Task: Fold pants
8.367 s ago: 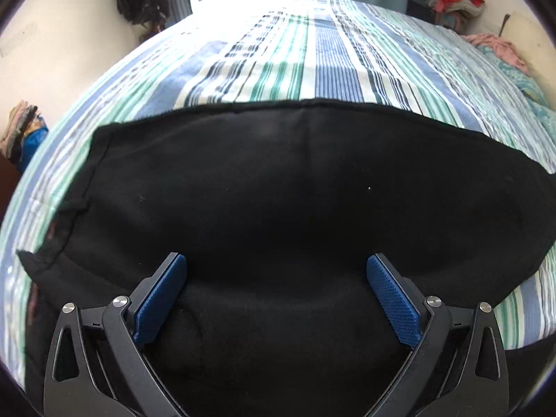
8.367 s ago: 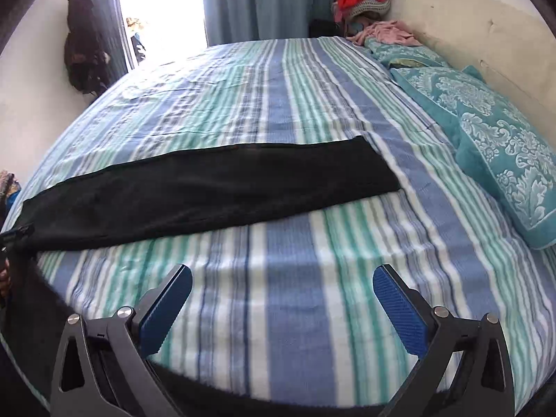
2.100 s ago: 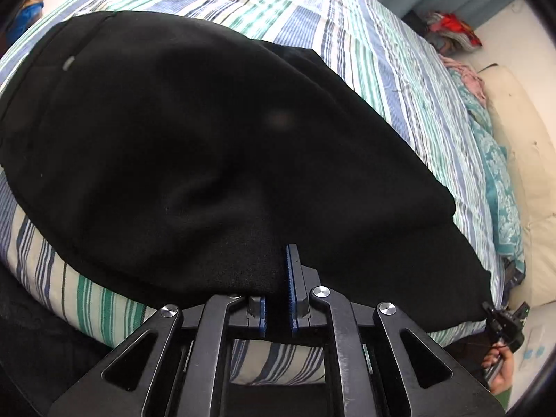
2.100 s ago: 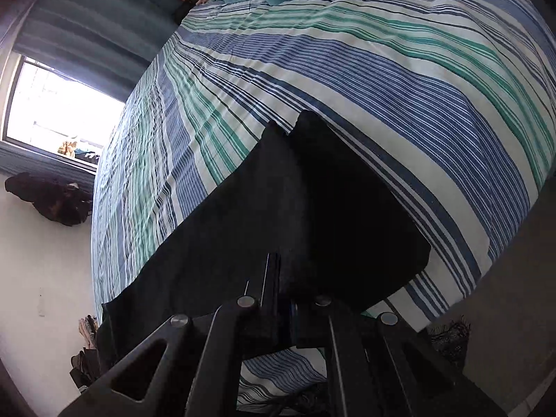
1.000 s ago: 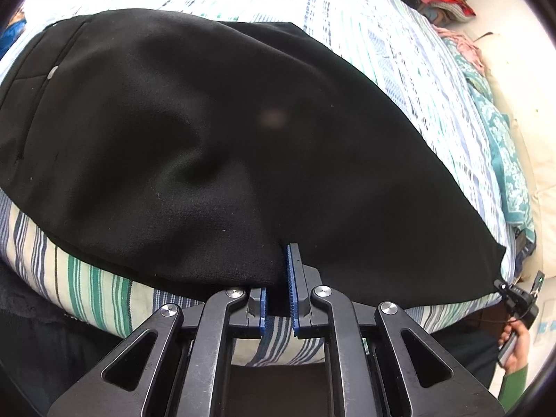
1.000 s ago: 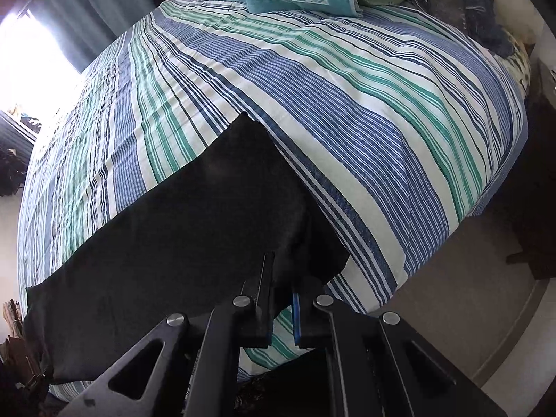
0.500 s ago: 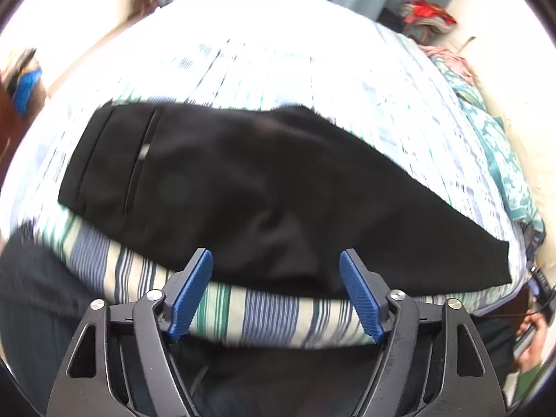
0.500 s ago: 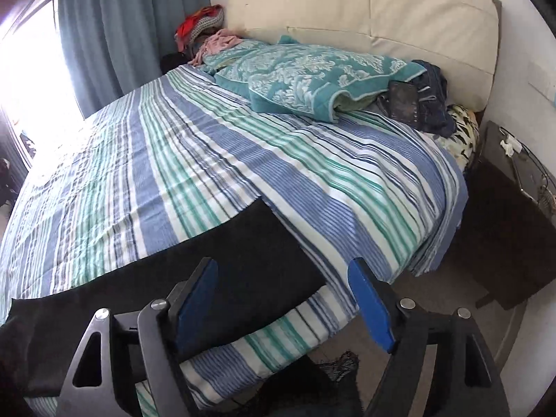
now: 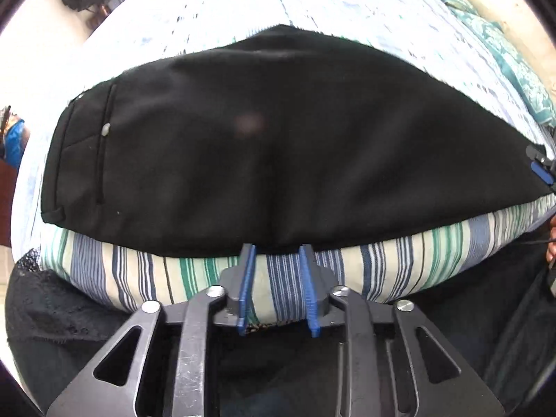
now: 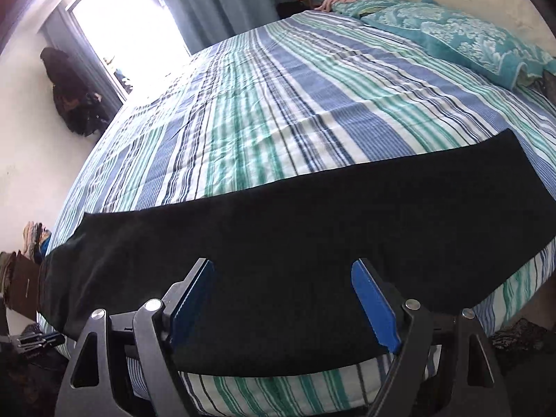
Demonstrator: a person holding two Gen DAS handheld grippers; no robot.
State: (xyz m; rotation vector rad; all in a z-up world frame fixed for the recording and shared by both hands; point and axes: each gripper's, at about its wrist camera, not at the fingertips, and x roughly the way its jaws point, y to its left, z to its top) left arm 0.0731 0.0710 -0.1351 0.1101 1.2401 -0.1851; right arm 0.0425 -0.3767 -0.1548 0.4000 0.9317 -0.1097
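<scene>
Black pants (image 9: 278,139) lie flat as one long band along the near edge of a striped bedspread (image 10: 278,104), the waistband end with its pocket seam and small button (image 9: 106,129) toward the left of the left wrist view, the leg end toward the right. Left gripper (image 9: 278,253): jaws partly apart and closing, blue pads standing at the near hem of the pants; only striped cloth shows in the gap, and no fabric is pinched. Right gripper (image 10: 283,278): jaws spread wide over the middle of the black band, nothing clamped between the pads; whether the tips touch the cloth cannot be told. In the left wrist view, a blue-padded finger of the right gripper shows at the right edge beside the leg end, and part of a hand (image 9: 552,239) appears below it. Teal patterned pillows (image 10: 469,38) rest at the far right of the bed; a curtain (image 10: 215,0) hangs beside a bright window (image 10: 128,24).
</scene>
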